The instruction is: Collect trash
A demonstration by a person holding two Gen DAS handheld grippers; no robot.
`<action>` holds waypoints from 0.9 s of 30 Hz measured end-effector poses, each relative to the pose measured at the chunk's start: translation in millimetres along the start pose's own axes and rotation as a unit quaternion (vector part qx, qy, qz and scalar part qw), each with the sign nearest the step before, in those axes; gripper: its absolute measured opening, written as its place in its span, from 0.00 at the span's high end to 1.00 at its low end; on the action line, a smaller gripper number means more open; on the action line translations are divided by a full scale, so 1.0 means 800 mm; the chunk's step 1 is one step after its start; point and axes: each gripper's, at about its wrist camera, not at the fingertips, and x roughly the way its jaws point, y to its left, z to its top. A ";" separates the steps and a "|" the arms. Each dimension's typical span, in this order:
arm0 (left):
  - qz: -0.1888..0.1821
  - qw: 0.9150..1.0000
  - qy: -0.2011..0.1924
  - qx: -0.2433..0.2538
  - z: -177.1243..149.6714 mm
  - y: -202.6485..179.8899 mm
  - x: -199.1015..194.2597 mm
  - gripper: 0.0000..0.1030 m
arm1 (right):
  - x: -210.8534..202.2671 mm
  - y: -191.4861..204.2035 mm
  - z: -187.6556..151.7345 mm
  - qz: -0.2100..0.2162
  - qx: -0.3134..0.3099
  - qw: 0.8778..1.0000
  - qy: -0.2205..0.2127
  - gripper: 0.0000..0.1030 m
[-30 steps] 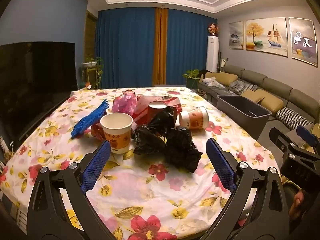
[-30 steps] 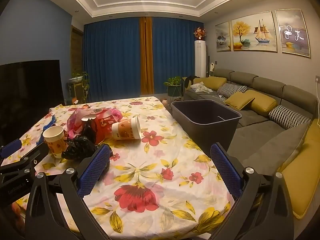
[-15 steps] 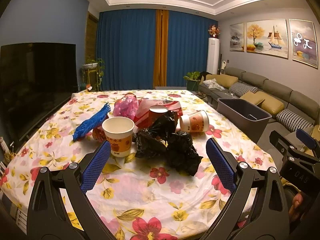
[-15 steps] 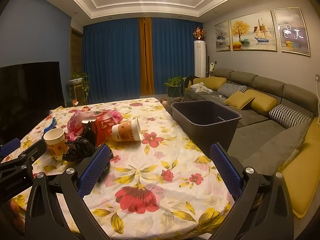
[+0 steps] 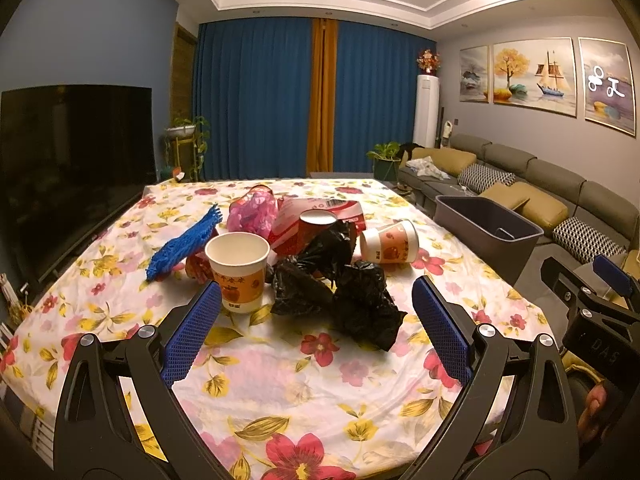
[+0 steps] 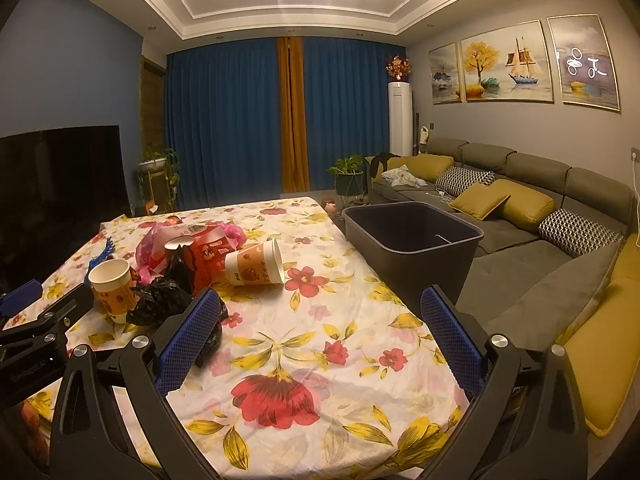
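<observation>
A trash pile lies on the floral table (image 5: 304, 392): crumpled black bags (image 5: 352, 300), an upright paper cup (image 5: 239, 270), a tipped paper cup (image 5: 390, 242), a red carton (image 5: 316, 222), a pink bag (image 5: 254, 212) and a blue mesh strip (image 5: 182, 246). My left gripper (image 5: 316, 316) is open and empty, in front of the black bags. My right gripper (image 6: 318, 320) is open and empty over the table's right side; the tipped cup (image 6: 256, 266) lies ahead of it to the left. A dark grey bin (image 6: 412, 240) stands beside the table's right edge.
A grey sofa with yellow cushions (image 6: 520, 204) runs along the right wall. A dark TV (image 5: 76, 160) stands left of the table. Blue curtains (image 5: 272, 100) and potted plants (image 6: 348, 174) are at the back. My right gripper shows at the left wrist view's right edge (image 5: 592, 312).
Both grippers have drawn back and risen slightly, so the pile and bin look a little farther away. Both stay open and empty. The trash has not moved.
</observation>
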 end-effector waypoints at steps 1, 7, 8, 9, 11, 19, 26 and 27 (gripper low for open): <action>0.000 1.000 0.000 0.000 0.000 0.000 0.000 0.08 | 0.000 -0.001 0.000 0.001 0.000 1.000 0.000 0.05; 0.001 1.000 -0.001 0.001 0.000 0.000 -0.001 0.08 | 0.001 0.000 -0.001 0.002 0.002 1.000 0.000 0.05; 0.001 1.000 -0.001 0.001 0.000 0.000 -0.001 0.08 | 0.001 0.000 -0.001 0.002 0.002 1.000 0.000 0.05; 0.000 1.000 -0.001 0.000 0.000 0.000 0.000 0.08 | 0.001 0.000 -0.001 0.002 0.002 1.000 0.000 0.05; 0.001 1.000 0.000 0.000 0.001 0.000 0.000 0.08 | 0.001 0.000 -0.001 0.003 0.001 1.000 0.000 0.05; 0.000 1.000 0.000 0.001 0.000 0.000 0.000 0.08 | 0.003 0.000 -0.002 0.005 0.003 1.000 0.000 0.05; 0.000 1.000 0.000 0.001 0.000 0.000 0.000 0.08 | 0.004 0.000 -0.002 0.004 0.003 1.000 -0.001 0.05; 0.000 1.000 0.000 0.001 0.000 0.000 -0.001 0.08 | 0.003 -0.001 -0.002 0.004 0.004 1.000 -0.001 0.05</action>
